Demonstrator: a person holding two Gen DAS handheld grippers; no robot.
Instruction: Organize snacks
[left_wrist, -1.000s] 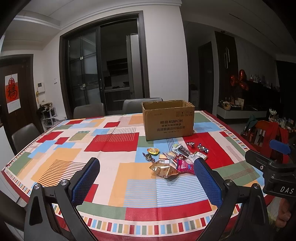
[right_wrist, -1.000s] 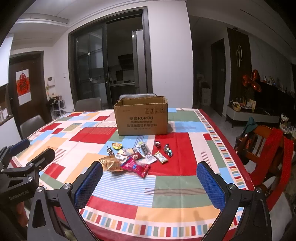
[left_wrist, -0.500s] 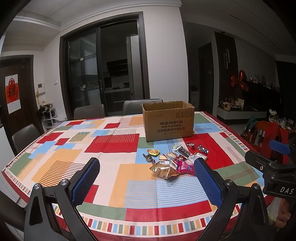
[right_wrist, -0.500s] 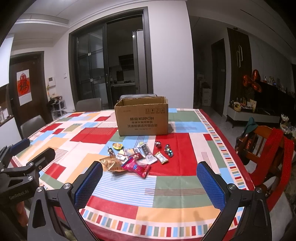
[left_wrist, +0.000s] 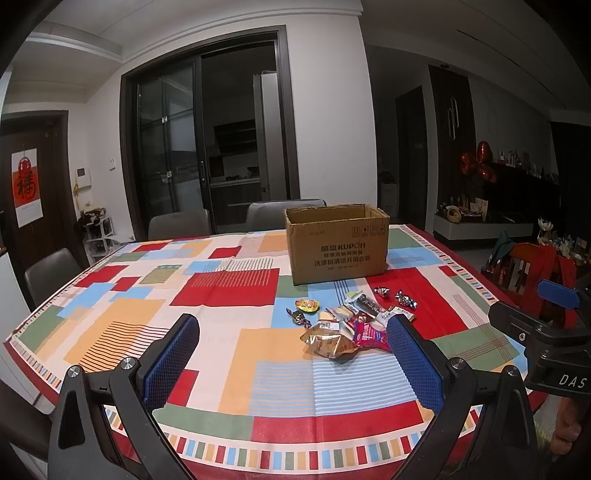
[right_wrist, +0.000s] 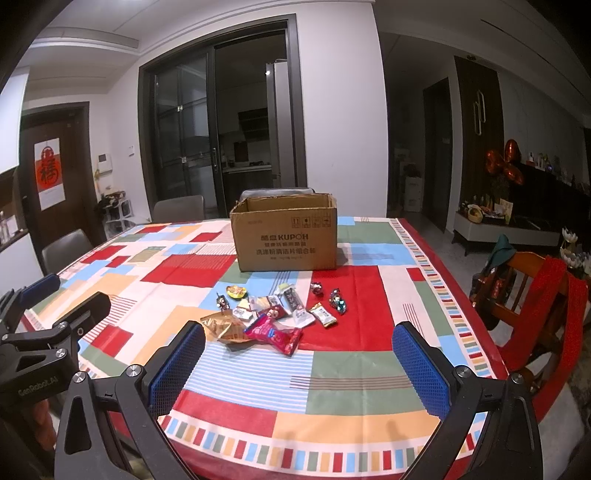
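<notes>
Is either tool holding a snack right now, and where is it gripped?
Nothing is held. The left tool and right tool are both open; the snacks lie on the table.

**Almost No Change Between Frames**

A very slight shift of view is seen at the right wrist only: the cardboard box (right_wrist: 284, 236) and the snack pile (right_wrist: 273, 314) are framed marginally further right. No object is seen displaced on the tablecloth (right_wrist: 351, 369).

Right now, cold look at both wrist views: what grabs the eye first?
The loud patchwork tablecloth fills both views. On it, an open cardboard box stands toward the far side, with a loose pile of snacks just in front. The left gripper and right gripper both hang open above the near edge, empty.
</notes>
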